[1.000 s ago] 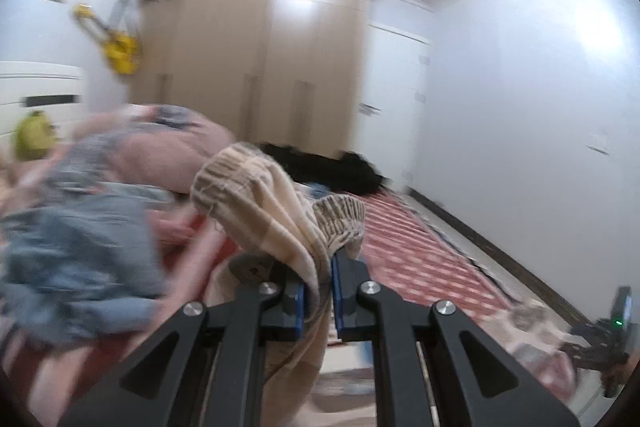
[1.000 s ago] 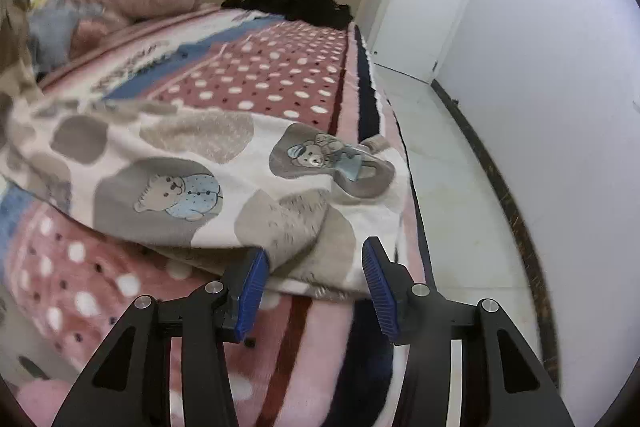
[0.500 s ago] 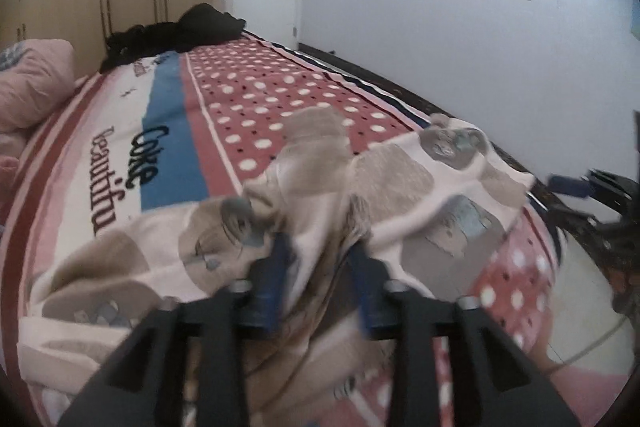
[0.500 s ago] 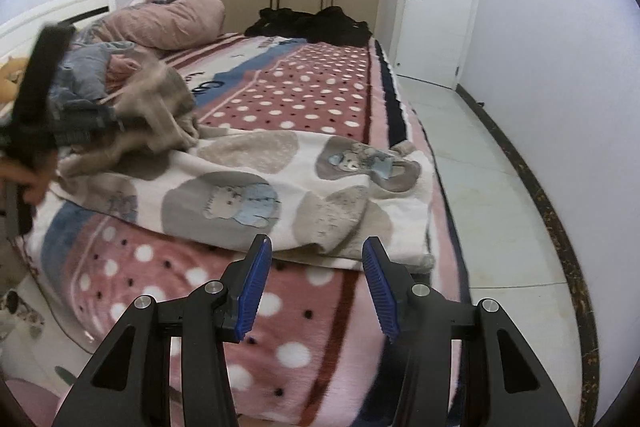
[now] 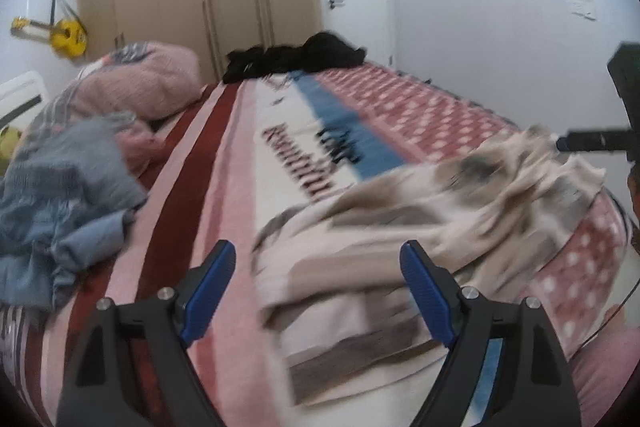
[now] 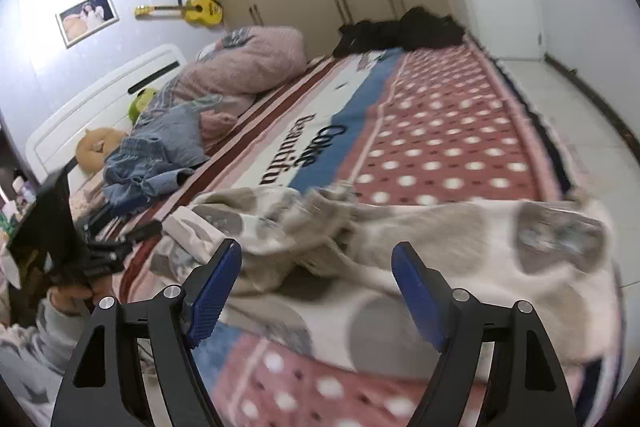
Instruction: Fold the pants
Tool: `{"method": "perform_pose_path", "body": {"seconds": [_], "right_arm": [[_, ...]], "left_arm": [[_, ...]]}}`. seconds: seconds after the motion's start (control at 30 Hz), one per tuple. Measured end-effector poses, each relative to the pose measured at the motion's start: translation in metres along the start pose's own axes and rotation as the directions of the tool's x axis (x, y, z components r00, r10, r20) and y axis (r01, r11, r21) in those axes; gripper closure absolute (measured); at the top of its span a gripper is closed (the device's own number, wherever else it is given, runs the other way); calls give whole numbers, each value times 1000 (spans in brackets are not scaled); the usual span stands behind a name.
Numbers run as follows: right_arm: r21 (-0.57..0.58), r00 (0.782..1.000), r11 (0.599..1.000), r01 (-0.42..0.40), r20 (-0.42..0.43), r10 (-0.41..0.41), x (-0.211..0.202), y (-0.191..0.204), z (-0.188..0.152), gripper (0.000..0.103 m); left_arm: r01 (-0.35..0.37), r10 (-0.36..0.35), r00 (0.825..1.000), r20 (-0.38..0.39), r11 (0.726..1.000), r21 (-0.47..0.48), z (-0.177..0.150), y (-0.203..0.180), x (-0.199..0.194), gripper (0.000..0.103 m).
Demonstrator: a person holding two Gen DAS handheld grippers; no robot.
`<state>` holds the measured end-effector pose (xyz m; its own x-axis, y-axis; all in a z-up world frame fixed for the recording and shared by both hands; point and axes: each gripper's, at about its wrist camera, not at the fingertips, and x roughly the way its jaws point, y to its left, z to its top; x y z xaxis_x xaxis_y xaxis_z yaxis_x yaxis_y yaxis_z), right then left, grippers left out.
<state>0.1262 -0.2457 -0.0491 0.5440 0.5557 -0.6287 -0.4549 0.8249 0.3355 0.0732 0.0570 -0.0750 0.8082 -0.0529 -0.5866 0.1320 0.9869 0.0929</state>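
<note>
The bed (image 6: 460,131) serves as the folding place, its plush blanket dotted and striped. Across its near edge lie the pants (image 5: 420,211), soft cream fleece with grey patches, rumpled and released, likely so they can be straightened. Both the left tool (image 5: 318,281) and right tool (image 6: 316,279) have just been opening; their ribbed blue pads stand wide, gripping nothing.

Bedroom: bed (image 6: 440,131), wardrobe (image 5: 208,7) (guitar (image 6: 196,10) hung).
</note>
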Motion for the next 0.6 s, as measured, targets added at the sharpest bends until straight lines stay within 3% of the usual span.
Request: {"method": "perform_pose_path", "body": {"seconds": [0.13,0.17,0.23,0.33,0.43,0.53,0.6], "right_arm": [[57,998,998,35,-47,-33,45,3,8,30],[61,996,996,67,-58,-64,52,4,7,34],[70,988,990,123,-98,-116,63,1,-1,71],[68,977,982,177,-135,-166,68,-3,-16,78],[63,973,976,209,-116,-200,65,-2,-30,82],[68,973,976,208,-116,-199,63,-2,-37,83],[78,976,977,198,-112,-189,61,-3,-38,82]], "left_arm": [[-7,6,999,-39,1000,-25,-18,11,13,22],[-20,19,999,-45,1000,-24,-21,12,15,26],[-17,15,998,-69,1000,-21,-26,14,21,35],[-22,20,996,-87,1000,-16,-32,16,30,44],[-42,41,996,-75,999,-3,-32,13,34,48],[-75,76,996,-40,997,22,-27,4,36,61],[-90,90,996,-17,996,16,-24,2,35,92]]}}
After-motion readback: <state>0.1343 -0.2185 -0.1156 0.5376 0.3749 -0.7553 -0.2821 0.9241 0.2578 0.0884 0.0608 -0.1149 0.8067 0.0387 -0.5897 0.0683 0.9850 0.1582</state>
